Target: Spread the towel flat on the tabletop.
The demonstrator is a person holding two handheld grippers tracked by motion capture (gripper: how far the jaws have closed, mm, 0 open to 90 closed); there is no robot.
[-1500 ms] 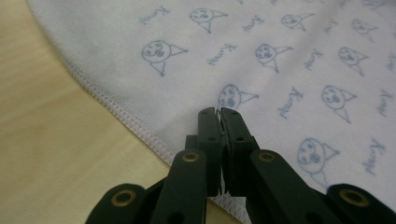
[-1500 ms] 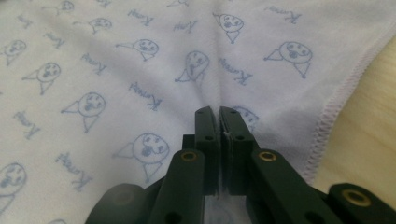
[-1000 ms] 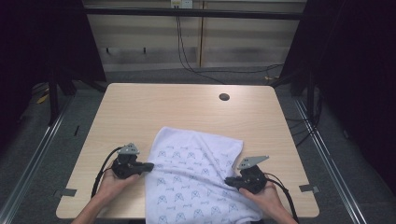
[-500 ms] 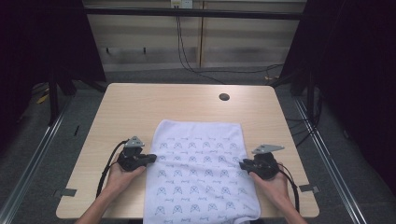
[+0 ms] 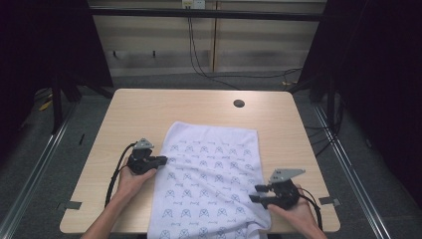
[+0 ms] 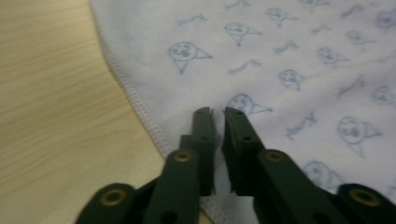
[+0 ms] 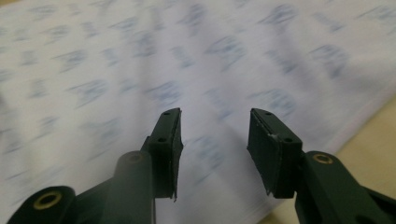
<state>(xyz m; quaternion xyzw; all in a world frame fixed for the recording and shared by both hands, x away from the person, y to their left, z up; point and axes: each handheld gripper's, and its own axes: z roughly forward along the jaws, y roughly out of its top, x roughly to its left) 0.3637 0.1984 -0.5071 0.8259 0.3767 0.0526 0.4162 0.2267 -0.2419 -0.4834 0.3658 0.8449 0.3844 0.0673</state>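
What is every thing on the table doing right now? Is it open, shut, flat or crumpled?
Towel: spread out on the table, slightly wrinkled, near end hanging over the edge.
Left hand-held gripper: nearly shut, over the towel's left hem.
Right hand-held gripper: open, holding nothing, over the towel's right edge.
Table: bare wood past the towel.

From the high view I cannot see the near end of the towel [image 5: 211, 179]; it runs past the bottom edge, as do both forearms. In the right gripper view the towel's print is blurred beyond reading. In the left gripper view the left gripper [image 6: 218, 116] shows a thin slit; whether it pinches cloth I cannot tell.
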